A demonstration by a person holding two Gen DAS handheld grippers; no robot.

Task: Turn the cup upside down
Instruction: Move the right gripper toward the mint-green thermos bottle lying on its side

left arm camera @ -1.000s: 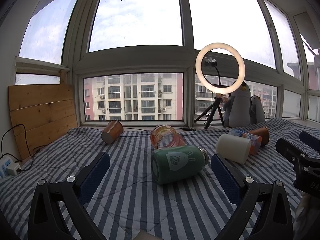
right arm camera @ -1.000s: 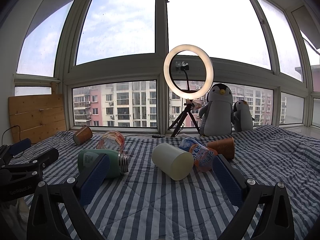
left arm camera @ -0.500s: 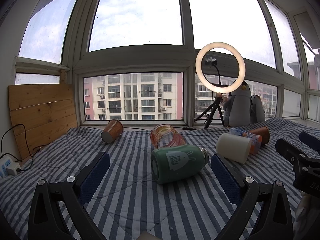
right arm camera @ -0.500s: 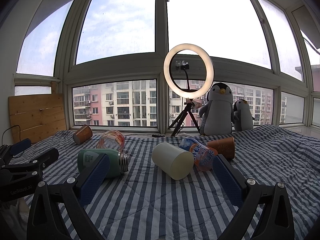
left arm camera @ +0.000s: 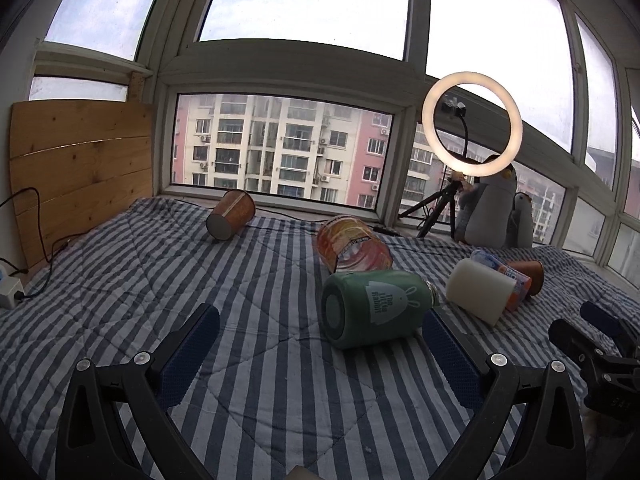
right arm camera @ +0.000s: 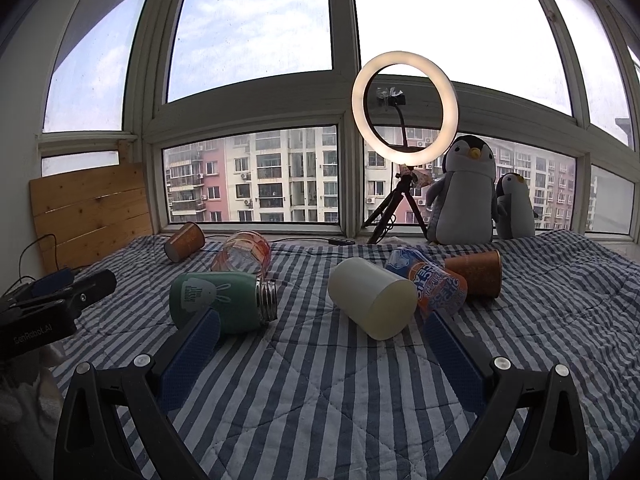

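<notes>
Nothing flipped yet, every cup is lying on its side on the bed (right arm camera: 320, 380). Both claws hang released and empty: left claw (left arm camera: 320, 356), right claw (right arm camera: 320, 354). White cup (right arm camera: 372, 298) sits at 12 o'clock just ahead of the right claw, so grab, turn and set-down are all left. Only the left view shows the green bottle's (left arm camera: 374, 310) base; only the right shows its steel neck.

— Ahead of the right gripper (right arm camera: 318, 354)?
— Jaws wide apart, nothing held. Cream cup (right arm camera: 370, 302) lying on its side just beyond, green bottle (right arm camera: 218, 300) to its left, striped quilt (right arm camera: 320, 392) underneath.
</notes>
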